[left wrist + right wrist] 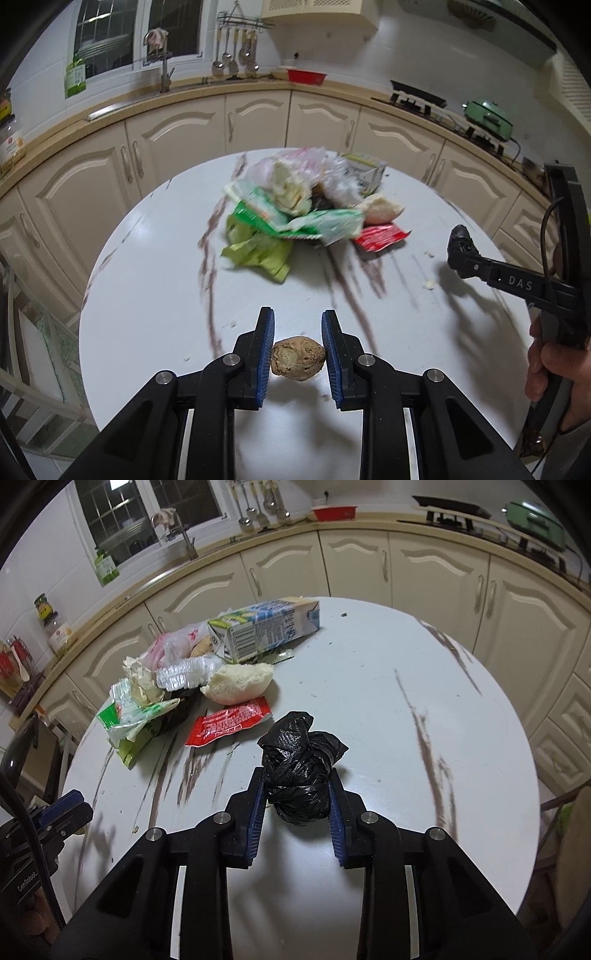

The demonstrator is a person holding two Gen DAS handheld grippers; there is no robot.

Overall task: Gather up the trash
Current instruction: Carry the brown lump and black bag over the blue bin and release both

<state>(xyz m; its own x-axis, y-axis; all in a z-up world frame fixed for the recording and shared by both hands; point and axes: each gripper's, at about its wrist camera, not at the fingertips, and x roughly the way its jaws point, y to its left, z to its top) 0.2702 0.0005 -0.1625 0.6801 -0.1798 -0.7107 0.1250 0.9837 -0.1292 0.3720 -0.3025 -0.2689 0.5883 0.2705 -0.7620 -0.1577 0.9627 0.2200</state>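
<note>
Two grippers are loaded, each closed on its own piece of trash above the round white table [424,657]. Nearest you in the left wrist view, your left gripper [298,328] pinches a brown lumpy food scrap [298,358] between its blue pads [266,354], jaws narrow; only this view shows that scrap. In the right wrist view your right gripper [297,794] clamps a knotted black plastic bag [301,768], the bundle bulging above the pads, which press it on both sides. From the left camera that bag shows only as a small dark lump at the tip of the right gripper [460,240], with your hand [546,362] on the handle at the frame's right edge. From the right camera the left gripper [64,808] barely shows at the lower left and what it holds is hidden. Farther out on the table lies the trash heap: a red sachet [229,722], green and white wrappers [133,716], a pale bun [240,683], crumpled clear plastic [184,675] and a milk carton [262,627] lying on its side, plain in the right view and blurred in the left. Brown streaks and crumbs mark the tabletop. Beyond it run cream cabinets [258,118] under a counter with a faucet [164,74], hanging ladles [236,55], a red basin [307,76] and a green appliance [489,118].
</note>
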